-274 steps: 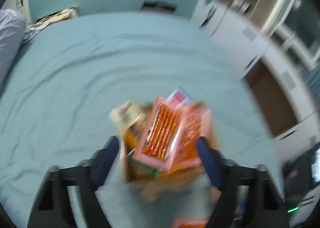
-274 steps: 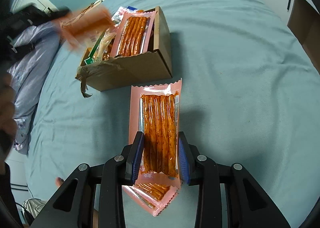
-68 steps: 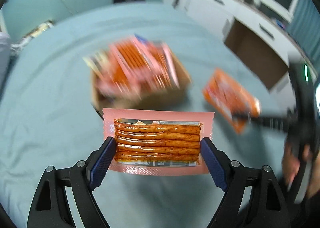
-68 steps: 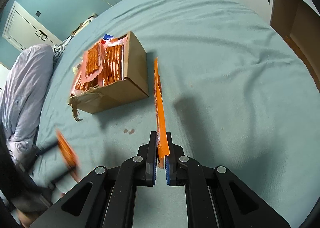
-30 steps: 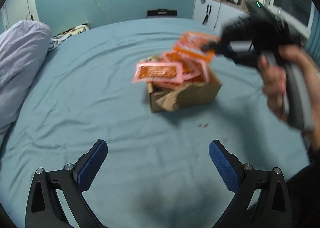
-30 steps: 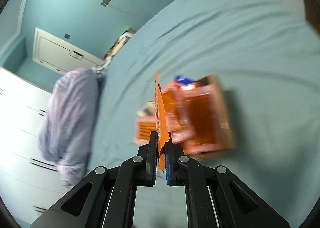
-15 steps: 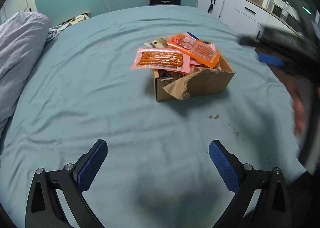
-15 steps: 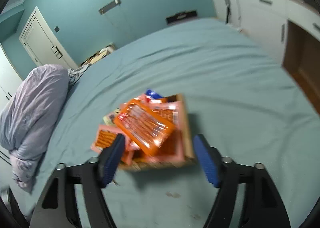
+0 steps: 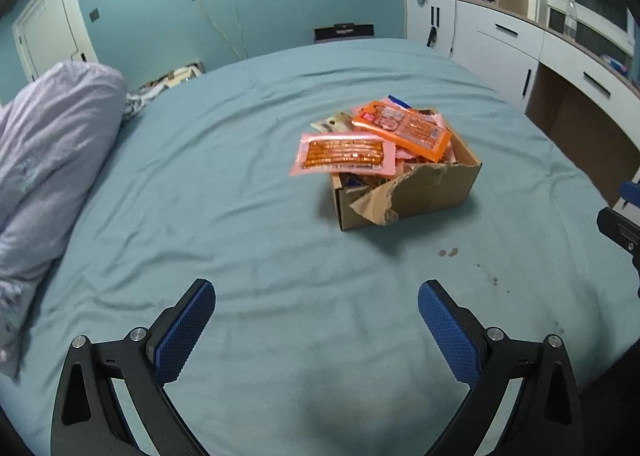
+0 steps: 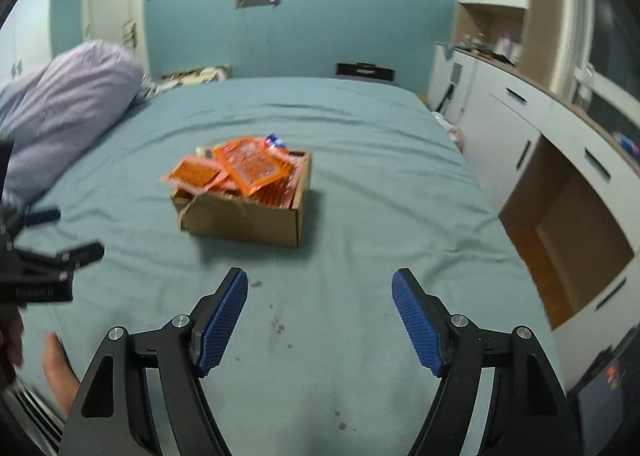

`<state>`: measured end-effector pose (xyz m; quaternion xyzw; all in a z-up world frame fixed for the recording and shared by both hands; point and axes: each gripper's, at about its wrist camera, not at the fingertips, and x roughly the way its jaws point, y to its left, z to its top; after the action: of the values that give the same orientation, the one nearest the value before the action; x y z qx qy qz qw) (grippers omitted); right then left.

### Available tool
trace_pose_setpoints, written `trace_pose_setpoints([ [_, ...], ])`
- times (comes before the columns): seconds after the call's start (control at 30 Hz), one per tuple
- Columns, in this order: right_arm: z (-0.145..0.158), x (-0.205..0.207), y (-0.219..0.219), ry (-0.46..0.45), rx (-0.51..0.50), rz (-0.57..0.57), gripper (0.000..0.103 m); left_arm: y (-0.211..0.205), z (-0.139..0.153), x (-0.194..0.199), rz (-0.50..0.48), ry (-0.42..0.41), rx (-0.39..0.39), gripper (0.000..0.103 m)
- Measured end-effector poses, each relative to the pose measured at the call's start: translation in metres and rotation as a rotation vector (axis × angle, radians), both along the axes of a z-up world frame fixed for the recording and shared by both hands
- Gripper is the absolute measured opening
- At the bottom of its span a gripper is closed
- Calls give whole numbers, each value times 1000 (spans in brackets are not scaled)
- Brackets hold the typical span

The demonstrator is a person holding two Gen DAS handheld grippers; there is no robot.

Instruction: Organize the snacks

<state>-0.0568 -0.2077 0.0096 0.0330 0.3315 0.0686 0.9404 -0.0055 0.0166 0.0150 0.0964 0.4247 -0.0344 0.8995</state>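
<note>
The cardboard box sits on the teal bed, a little right of centre and in the upper half of the left wrist view, heaped above its rim with snack packets. Both tools are pulled well back from it, and each is spread wide and empty: the left tool frames bare sheet in the lower middle of its view, and the right tool does the same in its own view. From the left tool the box lies ahead and slightly to the right; from the right tool the box lies ahead and slightly to the left, so it stands between the two, with neither clearly nearer. The pink packet lies on top at the box's left side, its long axis running left to right across the left wrist view, and it overhangs the box's left edge. The orange packet lies across the pile just behind it, slanting down to the right. No packet shows on the sheet outside the box, so the sorting looks close to done; the overhanging pink packet seems the likeliest to slip off.
</note>
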Motion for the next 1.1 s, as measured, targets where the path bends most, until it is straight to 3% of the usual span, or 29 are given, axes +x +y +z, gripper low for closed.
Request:
trace_pose_setpoints([
  [0.13, 0, -10, 11, -24, -13, 38, 74, -4, 8, -4, -8, -41, 13, 103],
  [0.3, -9, -4, 8, 21, 5, 73, 74, -7, 13, -7, -9, -80, 34, 103],
  [0.63, -2, 3, -10, 37, 62, 37, 74, -13, 10, -7, -19, -83, 72, 103],
  [0.93, -5, 8, -2, 46, 31, 43, 74, -6, 10, -5, 32, -87, 81, 103],
  [1.1, -7, 9, 4, 52, 9, 59, 74, -7, 13, -7, 55, -111, 130, 103],
])
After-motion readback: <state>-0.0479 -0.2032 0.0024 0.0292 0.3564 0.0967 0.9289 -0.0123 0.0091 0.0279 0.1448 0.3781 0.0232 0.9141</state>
